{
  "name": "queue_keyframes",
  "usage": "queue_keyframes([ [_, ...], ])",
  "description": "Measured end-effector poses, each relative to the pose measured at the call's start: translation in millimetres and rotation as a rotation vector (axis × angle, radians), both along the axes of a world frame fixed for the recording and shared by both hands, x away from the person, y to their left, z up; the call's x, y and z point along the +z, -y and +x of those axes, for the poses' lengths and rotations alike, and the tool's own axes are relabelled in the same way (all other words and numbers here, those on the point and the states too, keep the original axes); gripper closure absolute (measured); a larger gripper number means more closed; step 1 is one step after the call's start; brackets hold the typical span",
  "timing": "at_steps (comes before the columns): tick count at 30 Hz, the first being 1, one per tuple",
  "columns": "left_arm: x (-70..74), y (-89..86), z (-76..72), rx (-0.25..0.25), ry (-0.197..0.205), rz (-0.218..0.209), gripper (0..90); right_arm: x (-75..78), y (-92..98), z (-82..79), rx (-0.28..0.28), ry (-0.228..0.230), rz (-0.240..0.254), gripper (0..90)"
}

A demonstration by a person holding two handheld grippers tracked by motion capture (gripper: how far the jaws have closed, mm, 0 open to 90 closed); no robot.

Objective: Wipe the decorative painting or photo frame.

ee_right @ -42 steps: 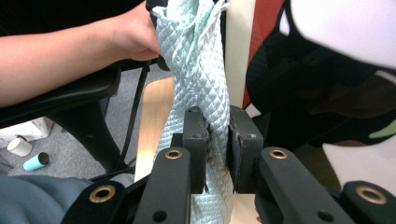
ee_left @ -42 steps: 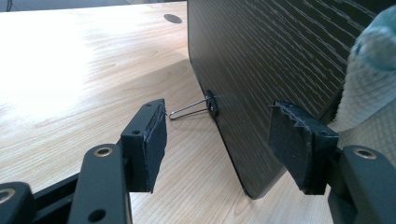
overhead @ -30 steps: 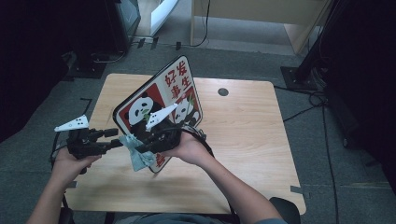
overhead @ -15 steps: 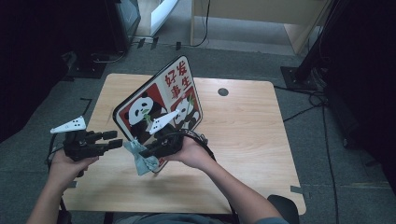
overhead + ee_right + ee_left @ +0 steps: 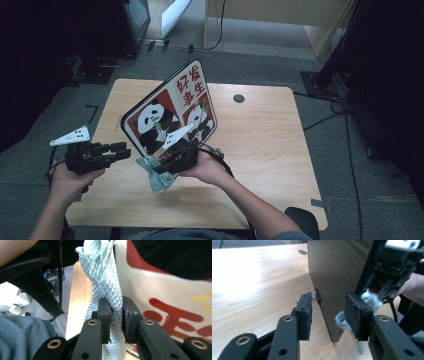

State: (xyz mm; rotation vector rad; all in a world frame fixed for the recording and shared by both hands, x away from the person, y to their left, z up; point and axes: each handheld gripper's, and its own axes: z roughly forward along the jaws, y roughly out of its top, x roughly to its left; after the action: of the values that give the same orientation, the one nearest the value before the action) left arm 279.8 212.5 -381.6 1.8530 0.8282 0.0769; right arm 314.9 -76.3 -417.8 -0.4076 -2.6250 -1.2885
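While the panda-printed board with red characters [image 5: 172,112] stands tilted on the light wooden table [image 5: 260,150], the right gripper [image 5: 162,172] pinches a pale green quilted cloth [image 5: 105,277] against its near face. The left gripper [image 5: 328,312], jaws just closing, straddles the board's near-left edge without pressing.

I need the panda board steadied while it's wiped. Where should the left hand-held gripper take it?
Probably the panda board by its thin near edge, from its left side: it stands tilted on the table, and the left hand-held gripper already straddles that edge.
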Motion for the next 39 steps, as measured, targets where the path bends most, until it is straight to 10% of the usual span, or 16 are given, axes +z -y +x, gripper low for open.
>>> queue_keyframes([
  [39,-0.4,41.2,12.6,-0.111,-0.002,0.055,71.3,-42.6,8.0,-5.9,-0.027,-0.02,-0.047,79.0],
])
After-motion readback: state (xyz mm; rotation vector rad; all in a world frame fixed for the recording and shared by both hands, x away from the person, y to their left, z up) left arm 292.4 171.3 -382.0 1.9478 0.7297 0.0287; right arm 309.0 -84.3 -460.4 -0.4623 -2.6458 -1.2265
